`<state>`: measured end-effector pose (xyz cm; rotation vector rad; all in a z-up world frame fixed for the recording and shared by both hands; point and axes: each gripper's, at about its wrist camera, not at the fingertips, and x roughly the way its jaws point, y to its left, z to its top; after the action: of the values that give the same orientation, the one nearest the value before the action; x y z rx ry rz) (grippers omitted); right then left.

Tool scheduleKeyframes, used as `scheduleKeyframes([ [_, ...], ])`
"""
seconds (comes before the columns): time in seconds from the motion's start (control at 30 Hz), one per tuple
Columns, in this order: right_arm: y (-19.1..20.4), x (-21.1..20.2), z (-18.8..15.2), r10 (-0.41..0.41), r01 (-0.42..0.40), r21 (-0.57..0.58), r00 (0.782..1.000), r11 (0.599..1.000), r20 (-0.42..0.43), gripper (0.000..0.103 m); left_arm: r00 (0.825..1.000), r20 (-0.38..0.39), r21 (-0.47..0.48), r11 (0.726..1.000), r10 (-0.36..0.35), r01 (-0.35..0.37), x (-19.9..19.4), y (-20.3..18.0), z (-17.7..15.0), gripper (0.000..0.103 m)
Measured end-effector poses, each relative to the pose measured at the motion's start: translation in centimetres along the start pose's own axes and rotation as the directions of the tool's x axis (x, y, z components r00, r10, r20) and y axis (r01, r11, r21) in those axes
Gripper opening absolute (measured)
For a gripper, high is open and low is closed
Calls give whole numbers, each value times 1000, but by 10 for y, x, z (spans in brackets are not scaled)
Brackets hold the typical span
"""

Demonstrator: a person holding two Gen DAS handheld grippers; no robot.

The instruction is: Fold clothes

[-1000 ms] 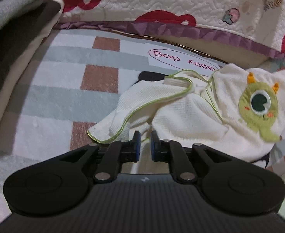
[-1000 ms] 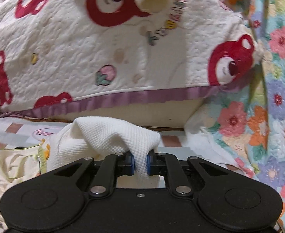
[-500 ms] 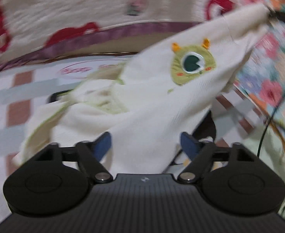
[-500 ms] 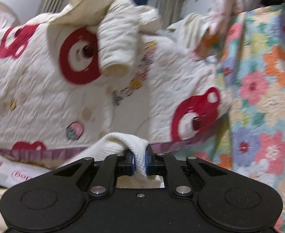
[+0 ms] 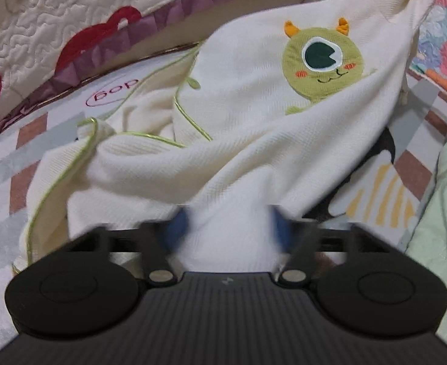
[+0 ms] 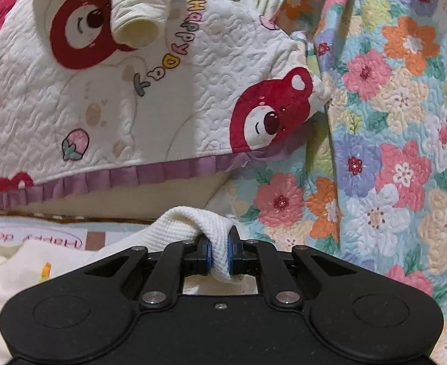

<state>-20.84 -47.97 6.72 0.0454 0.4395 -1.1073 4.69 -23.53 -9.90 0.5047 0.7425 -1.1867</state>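
Note:
A cream baby garment (image 5: 247, 140) with green piping and a green one-eyed monster patch (image 5: 320, 60) is stretched up toward the upper right over a checked mat. My left gripper (image 5: 228, 231) is open, its blurred blue pads on either side of a fold of the garment. My right gripper (image 6: 218, 257) is shut on a bunched edge of the same cream garment (image 6: 193, 222), holding it raised.
A quilted bear-print blanket with a purple frill (image 6: 162, 91) hangs behind the mat (image 5: 29, 164). A floral quilt (image 6: 390, 152) stands at the right. A black and yellow printed cloth (image 5: 378, 188) and pale green fabric (image 5: 445, 213) lie right of the garment.
My left gripper let go, opened wide and moved in around a fold of the garment. My right gripper lifted its held edge up and to the right, stretching the garment.

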Motion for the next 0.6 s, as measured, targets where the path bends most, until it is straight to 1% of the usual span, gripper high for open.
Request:
scheduleKeyframes([
  [0.03, -1, -1, 0, 2, -2, 5, 1000, 1000, 4, 9, 1000, 10, -27, 1000, -8, 8, -4, 5, 2, 16],
  [0.07, 0, -3, 0, 3, -3, 4, 1000, 1000, 9, 9, 1000, 27, -64, 998, -13, 15, -9, 11, 3, 14],
  [0.17, 0, -6, 1, 8, -8, -7, 1000, 1000, 21, 9, 993, 118, -146, 989, -4, 22, -35, 29, 13, 13],
  [0.23, 1, -9, 0, 12, -12, -15, 1000, 1000, 27, 9, 982, 189, -183, 983, 17, 18, -53, 40, 16, 13],
  [0.3, -1, -8, -3, 20, -20, -2, 1000, 1000, 21, 9, 964, 259, -228, 974, 58, 2, -71, 53, 17, 13],
  [0.33, -2, -7, -5, 30, -30, 11, 999, 999, 17, 9, 957, 279, -245, 969, 79, -8, -74, 59, 19, 13],
  [0.4, -1, -1, -10, 60, -61, 31, 998, 998, 9, 9, 942, 311, -276, 961, 123, -34, -77, 70, 21, 13],
  [0.43, 1, 2, -13, 78, -78, 36, 997, 996, 6, 9, 937, 318, -287, 957, 142, -47, -77, 75, 23, 12],
  [0.47, 5, 7, -15, 88, -89, 24, 996, 996, 3, 9, 937, 315, -295, 954, 153, -57, -75, 78, 25, 12],
  [0.53, 15, 19, -21, 106, -106, -7, 994, 994, -5, 9, 938, 316, -305, 951, 144, -43, -76, 80, 24, 12],
  [0.6, 21, 29, -24, 108, -108, -10, 994, 994, -16, 9, 937, 332, -297, 955, 105, -2, -84, 78, 24, 11],
])
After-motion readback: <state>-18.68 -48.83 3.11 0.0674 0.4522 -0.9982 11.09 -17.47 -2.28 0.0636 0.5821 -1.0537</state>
